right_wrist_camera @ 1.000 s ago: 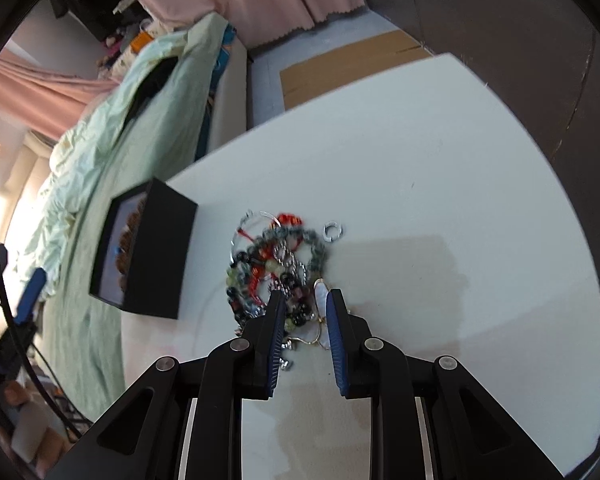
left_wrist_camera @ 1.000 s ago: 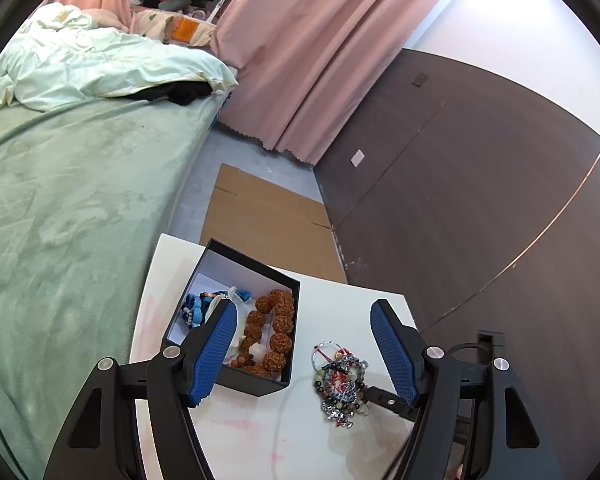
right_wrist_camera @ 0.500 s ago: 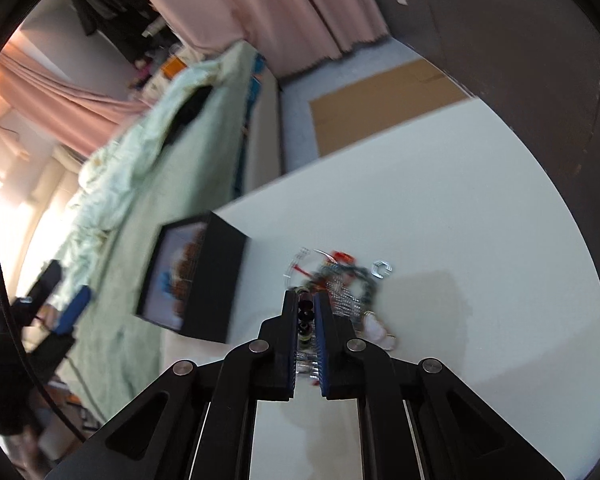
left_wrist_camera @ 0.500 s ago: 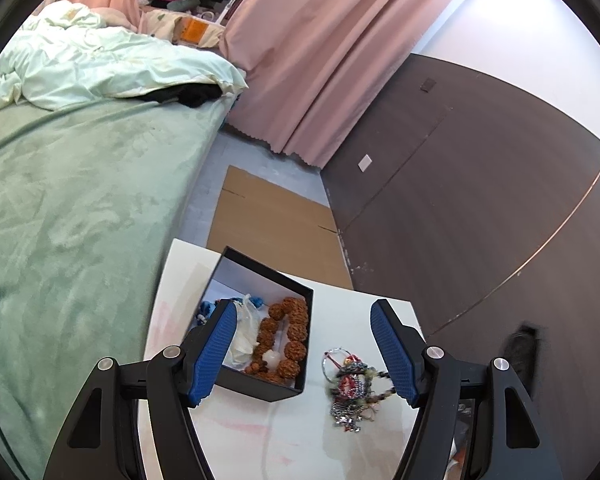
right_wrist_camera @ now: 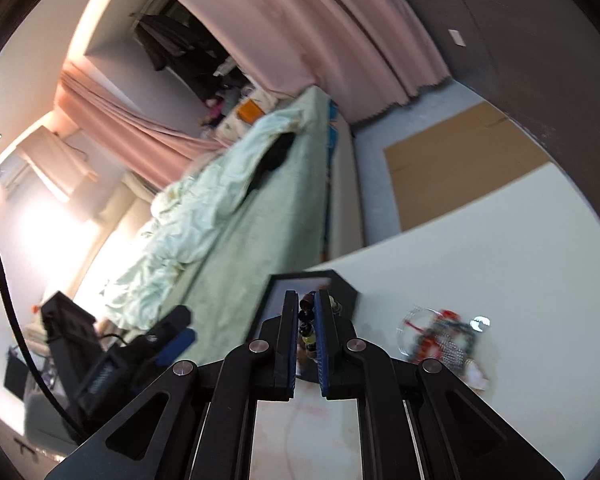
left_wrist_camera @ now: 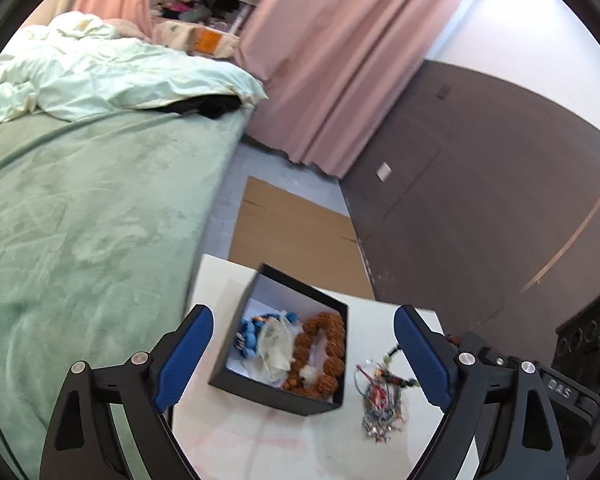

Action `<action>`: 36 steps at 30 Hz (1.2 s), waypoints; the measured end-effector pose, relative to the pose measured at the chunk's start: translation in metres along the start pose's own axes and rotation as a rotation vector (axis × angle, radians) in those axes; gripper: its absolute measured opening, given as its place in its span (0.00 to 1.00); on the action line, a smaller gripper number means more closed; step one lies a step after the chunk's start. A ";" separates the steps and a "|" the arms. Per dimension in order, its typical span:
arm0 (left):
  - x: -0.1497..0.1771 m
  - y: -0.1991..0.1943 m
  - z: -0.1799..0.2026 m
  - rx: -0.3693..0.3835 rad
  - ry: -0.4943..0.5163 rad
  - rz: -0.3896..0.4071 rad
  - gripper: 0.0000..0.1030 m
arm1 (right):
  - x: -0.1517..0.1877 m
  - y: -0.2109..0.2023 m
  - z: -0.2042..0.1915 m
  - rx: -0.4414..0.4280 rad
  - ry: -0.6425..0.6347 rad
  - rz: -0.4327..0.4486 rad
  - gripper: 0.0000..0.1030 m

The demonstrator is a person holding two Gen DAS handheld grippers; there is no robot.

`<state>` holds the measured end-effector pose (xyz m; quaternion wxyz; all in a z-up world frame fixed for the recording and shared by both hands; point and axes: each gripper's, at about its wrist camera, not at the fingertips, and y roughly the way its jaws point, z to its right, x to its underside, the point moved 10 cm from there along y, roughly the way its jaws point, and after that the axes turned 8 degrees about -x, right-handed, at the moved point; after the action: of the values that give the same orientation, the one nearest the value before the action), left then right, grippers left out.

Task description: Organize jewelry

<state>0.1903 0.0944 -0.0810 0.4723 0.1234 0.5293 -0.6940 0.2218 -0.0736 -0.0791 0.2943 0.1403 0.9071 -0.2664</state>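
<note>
Progress partial | my right gripper (right_wrist_camera: 305,334) jaws clamped on a beaded strand (right_wrist_camera: 307,322), held beside the black box (left_wrist_camera: 284,344) | left gripper (left_wrist_camera: 300,356) jaws apart, empty | box held brown beads (left_wrist_camera: 320,354), blue pieces | tangled pile (left_wrist_camera: 380,400) remained on the surface (left_wrist_camera: 268,440).

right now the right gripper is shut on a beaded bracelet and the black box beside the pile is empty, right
Not quite: the black box is not empty. The left wrist view shows brown bead strands, a clear plastic bag and blue pieces in it. The rest holds: the right gripper is shut on a beaded bracelet, and the jewelry pile lies beside the box.
</note>
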 end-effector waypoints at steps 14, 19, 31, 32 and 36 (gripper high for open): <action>-0.011 0.023 -0.016 0.004 -0.112 0.017 0.89 | 0.013 0.058 -0.029 -0.149 -0.005 -0.072 0.10; -0.007 0.032 -0.011 0.017 -0.102 -0.020 0.92 | 0.022 0.065 -0.009 -0.097 0.039 -0.137 0.30; 0.016 0.024 0.026 0.010 0.035 -0.025 0.99 | -0.009 -0.010 0.029 0.040 0.035 0.043 0.59; 0.020 0.024 0.032 0.027 0.056 -0.037 0.99 | -0.011 -0.016 0.032 0.063 0.026 0.050 0.59; 0.039 0.023 0.053 0.080 0.121 -0.073 0.99 | -0.011 -0.035 0.049 0.124 0.039 0.052 0.59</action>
<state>0.2053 0.0288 -0.0994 0.4084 0.1644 0.5328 -0.7227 0.2385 -0.1314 -0.0915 0.2741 0.1870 0.8905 -0.3114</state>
